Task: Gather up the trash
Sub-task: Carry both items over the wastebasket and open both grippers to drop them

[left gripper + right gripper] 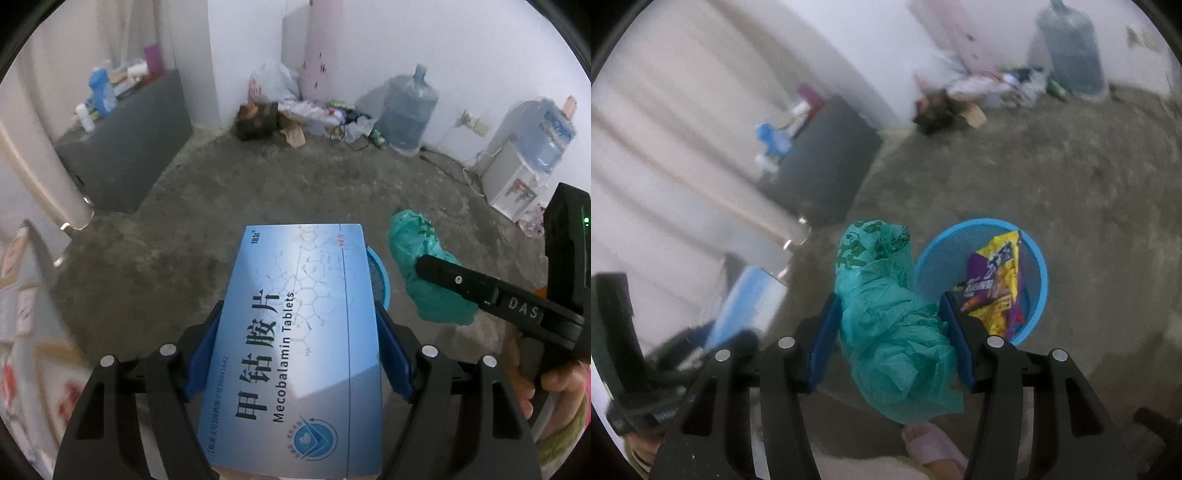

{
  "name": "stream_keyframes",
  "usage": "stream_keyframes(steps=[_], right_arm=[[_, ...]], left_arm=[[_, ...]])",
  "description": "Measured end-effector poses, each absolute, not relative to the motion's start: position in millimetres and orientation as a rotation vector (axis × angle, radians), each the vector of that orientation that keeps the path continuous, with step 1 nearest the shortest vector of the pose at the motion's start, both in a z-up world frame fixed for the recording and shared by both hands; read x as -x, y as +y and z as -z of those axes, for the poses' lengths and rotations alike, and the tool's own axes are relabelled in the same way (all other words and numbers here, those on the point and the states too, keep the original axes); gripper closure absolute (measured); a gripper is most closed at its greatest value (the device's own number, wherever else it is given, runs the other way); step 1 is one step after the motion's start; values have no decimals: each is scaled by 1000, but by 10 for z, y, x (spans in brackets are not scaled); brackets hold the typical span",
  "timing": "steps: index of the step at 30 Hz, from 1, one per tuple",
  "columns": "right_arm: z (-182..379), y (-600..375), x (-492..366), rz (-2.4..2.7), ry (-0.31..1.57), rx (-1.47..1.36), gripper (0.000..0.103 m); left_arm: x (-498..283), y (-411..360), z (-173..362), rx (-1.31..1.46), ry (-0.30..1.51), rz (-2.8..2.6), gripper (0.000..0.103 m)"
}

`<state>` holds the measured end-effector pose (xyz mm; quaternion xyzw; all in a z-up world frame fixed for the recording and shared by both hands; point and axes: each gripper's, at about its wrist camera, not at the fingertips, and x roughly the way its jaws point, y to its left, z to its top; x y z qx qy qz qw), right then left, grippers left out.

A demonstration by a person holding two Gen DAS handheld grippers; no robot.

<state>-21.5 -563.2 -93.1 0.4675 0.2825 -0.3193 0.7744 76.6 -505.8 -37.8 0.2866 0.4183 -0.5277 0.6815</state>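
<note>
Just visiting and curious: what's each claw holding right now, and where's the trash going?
Left gripper shut on blue medicine box. Right gripper shut on green plastic bag. Blue bin on floor ahead, snack wrapper already inside. Nothing blocking it.

Rough grey concrete floor (207,206). White walls (369,44). Dark grey cabinet (125,147) at left, cluttered top. Two water jugs (408,110), dispenser (517,173) at right. Pale curtain (665,110), possibly; blurred.
</note>
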Motion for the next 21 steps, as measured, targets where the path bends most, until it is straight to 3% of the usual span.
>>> stream_keyframes(steps=[2,5,12,21], right_arm=[[1105,-5836,192,709,603,-1051,44],[1314,-6040,257,766,590,-1108,32],[1444,-5953,521,806,580,-1154,32],[1289,-5639,620,816,594,-1084,32]], left_arm=[[-749,-5248,512,-666,922,1186,29],[-763,-5585,776,-675,959,1209,21],[-772,-5555,862,-604,1018,1225,21],[-807,-5024,483,-558,973,1203,21]])
